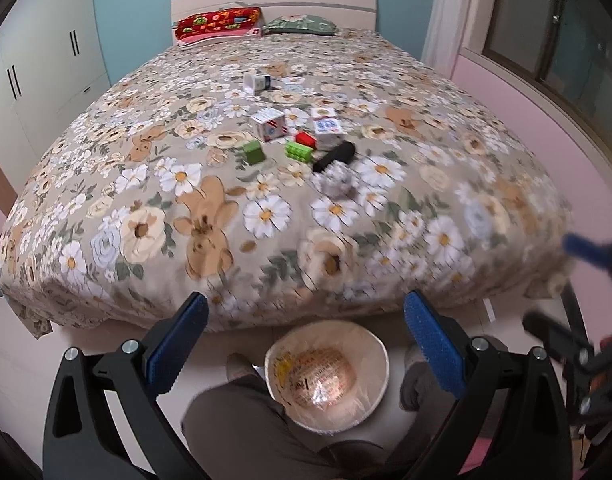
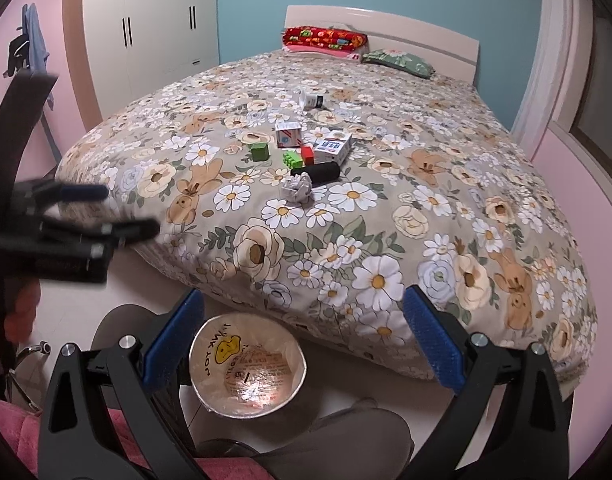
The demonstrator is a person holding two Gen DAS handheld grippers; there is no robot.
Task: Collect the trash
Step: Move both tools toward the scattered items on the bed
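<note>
Holding both the left gripper [image 1: 306, 344] and right gripper [image 2: 303, 340] wide and empty above the lined bin [image 2: 247, 368], I judged the crumpled paper ball [image 2: 295, 188], mid-bed beside toy blocks [image 2: 290, 159], risked my grabbing a block instead.

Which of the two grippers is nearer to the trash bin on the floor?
Roughly equal, neither clearly nearer. The left gripper hangs open above the trash bin; the right gripper hangs open above it too, beside the left.
</note>
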